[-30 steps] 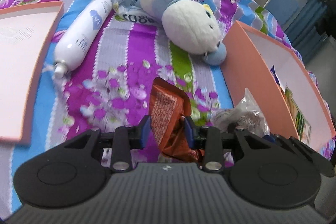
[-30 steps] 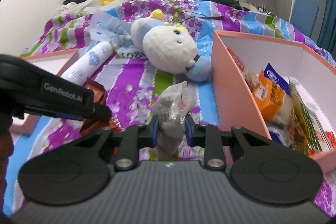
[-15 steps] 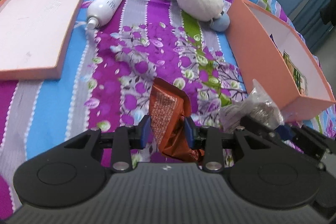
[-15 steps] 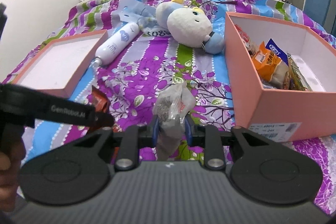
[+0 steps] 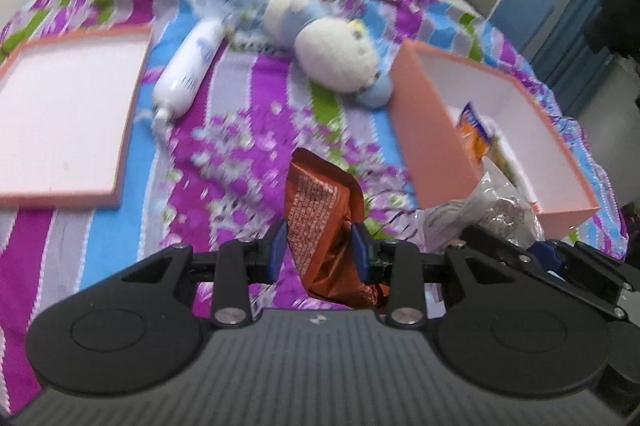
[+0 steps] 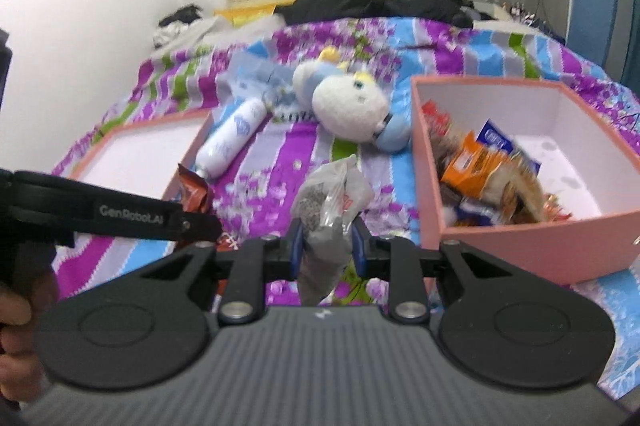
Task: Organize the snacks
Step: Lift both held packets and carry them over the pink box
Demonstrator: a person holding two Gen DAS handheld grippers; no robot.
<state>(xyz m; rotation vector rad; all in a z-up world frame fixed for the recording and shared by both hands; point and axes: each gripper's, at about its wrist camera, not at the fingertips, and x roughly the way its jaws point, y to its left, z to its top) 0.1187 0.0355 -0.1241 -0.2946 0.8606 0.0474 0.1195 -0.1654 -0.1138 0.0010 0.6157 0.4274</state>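
Several pkts already in pink box (image 6: 496, 250) at right. Left gripper (image 5: 319, 252) clamps orange snack pkt (image 5: 320, 222), right gripper (image 6: 326, 246) clamps clear seed bag (image 6: 328, 210); both pending.

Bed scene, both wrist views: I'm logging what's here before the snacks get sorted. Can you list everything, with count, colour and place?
orange-brown snack packet: 1, clamped in the left gripper
clear bag of grey-brown snacks: 1, clamped in the right gripper
pink box: 1, pink outside, white inside, open, on the bed's right side
snack packets in the box: several, orange, blue, red, piled at its left side; exact count unclear
pink lid: 1, white inside, lying open side up on the left
white bottle: 1, lying beside the lid
plush toy: 1, white and pale blue, mid-bed
bedspread: 1, purple, blue, green stripes
dark clothing: heap by the headboard
left gripper: 1, black
right gripper: 1, black
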